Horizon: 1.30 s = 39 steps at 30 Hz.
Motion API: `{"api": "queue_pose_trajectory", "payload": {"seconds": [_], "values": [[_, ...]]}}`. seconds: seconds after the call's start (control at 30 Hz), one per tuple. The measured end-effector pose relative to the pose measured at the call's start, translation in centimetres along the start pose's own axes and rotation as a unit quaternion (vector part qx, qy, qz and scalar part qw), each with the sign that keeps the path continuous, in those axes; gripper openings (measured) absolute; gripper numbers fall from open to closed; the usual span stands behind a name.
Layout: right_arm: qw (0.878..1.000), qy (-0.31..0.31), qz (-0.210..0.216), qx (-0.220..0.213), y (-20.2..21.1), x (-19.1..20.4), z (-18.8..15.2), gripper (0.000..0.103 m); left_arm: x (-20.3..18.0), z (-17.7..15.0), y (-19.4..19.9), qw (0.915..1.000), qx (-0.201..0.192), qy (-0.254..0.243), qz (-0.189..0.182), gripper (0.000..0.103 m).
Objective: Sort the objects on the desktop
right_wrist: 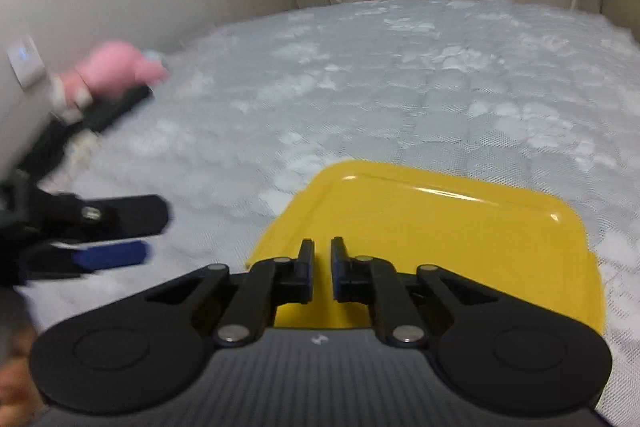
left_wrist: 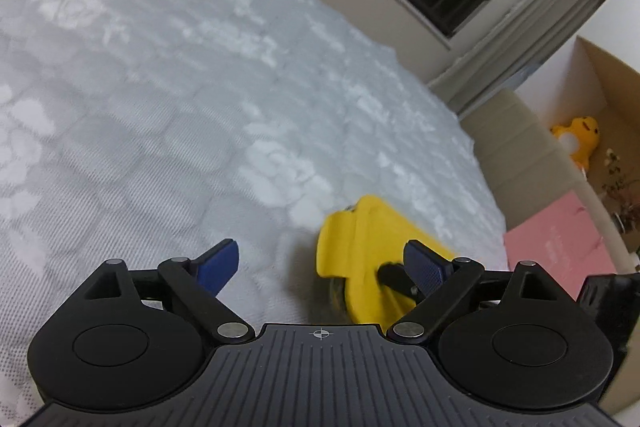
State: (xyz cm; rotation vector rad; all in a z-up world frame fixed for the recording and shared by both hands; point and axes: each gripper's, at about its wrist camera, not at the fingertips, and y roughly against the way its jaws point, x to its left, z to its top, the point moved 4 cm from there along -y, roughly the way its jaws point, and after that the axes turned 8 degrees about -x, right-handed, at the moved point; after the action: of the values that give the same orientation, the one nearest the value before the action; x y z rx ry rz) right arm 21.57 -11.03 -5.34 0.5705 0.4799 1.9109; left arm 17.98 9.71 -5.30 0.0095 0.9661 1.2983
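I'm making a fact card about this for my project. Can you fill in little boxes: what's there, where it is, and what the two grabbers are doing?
surface: quilted grey-white mattress
main thing: yellow plastic lid, lying on the mattress
other things: pink plush toy and black object near the wall
left gripper: open, nothing between its pads, lid beside its right finger
right gripper: nearly shut over the lid's near edge; grip unclear
beside bed: cardboard box, yellow plush

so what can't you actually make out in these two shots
- Yellow tray: near edge hidden behind the right gripper in the right wrist view; whether it is pinched is unclear.
- Pink toy: blurred in the right view, cut off by the top edge in the left.
- Black object beside it: too blurred to identify.
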Motion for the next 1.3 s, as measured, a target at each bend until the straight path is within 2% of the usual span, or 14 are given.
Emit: {"api": "queue_pose_trajectory", "payload": {"seconds": [0.17,0.3,0.37,0.43,0.6,0.67,0.77,0.97,1.03,1.1,1.13,1.17,1.2,1.3], "values": [[0.999,0.017,-0.026,0.028,0.1,-0.3,0.1,0.001,1.3,-0.3,-1.0,0.9997,0.018,0.013,0.004,0.093],[0.999,0.013,-0.032,0.033,-0.2,-0.4,0.1,0.001,-0.1,-0.5,-1.3,0.9987,0.035,0.02,-0.032,0.093],[0.999,0.012,-0.026,0.025,0.1,-0.7,0.1,0.002,-1.9,-0.3,-1.1,0.9971,0.045,0.012,-0.061,0.093],[1.0,-0.023,-0.017,0.012,1.0,-2.1,0.5,0.005,-3.6,-0.2,-1.0,0.9946,0.053,0.004,-0.09,0.093],[0.994,-0.076,-0.072,-0.042,4.1,-7.2,1.3,0.009,-7.7,0.1,-2.4,0.9868,0.076,-0.015,-0.142,0.093],[0.991,-0.099,-0.078,-0.041,4.2,-9.0,1.2,0.009,-8.8,-0.3,-3.7,0.9853,0.087,-0.022,-0.146,0.093],[0.989,-0.136,-0.056,-0.019,3.0,-10.5,0.4,0.006,-8.9,-1.2,-6.0,0.986,0.112,-0.021,-0.122,0.088],[0.985,-0.167,-0.035,-0.012,2.8,-11.7,-0.2,0.002,-7.2,-1.8,-7.9,0.9871,0.129,0.002,-0.095,0.062],[0.985,-0.166,-0.035,-0.013,2.8,-11.8,-0.5,0.0,-6.8,-1.8,-8.2,0.9869,0.132,0.006,-0.093,0.048],[0.986,-0.164,-0.036,-0.019,2.8,-11.7,-0.7,0.0,-6.1,-2.0,-8.6,0.9866,0.136,0.017,-0.089,0.024],[0.986,-0.162,-0.038,-0.022,2.5,-11.7,-0.7,0.0,-5.6,-2.3,-8.9,0.9852,0.144,0.028,-0.089,0.008],[0.986,-0.159,-0.04,-0.025,2.4,-11.7,-0.8,0.0,-5.2,-2.6,-9.3,0.9827,0.155,0.042,-0.093,0.003],[0.987,-0.155,-0.042,-0.028,2.3,-11.6,-0.8,0.0,-5.0,-2.8,-9.6,0.9812,0.16,0.048,-0.097,0.003],[0.987,-0.146,-0.05,-0.03,2.4,-11.2,-0.7,0.0,-5.5,-2.8,-9.3,0.9834,0.151,0.031,-0.096,0.003]]}}
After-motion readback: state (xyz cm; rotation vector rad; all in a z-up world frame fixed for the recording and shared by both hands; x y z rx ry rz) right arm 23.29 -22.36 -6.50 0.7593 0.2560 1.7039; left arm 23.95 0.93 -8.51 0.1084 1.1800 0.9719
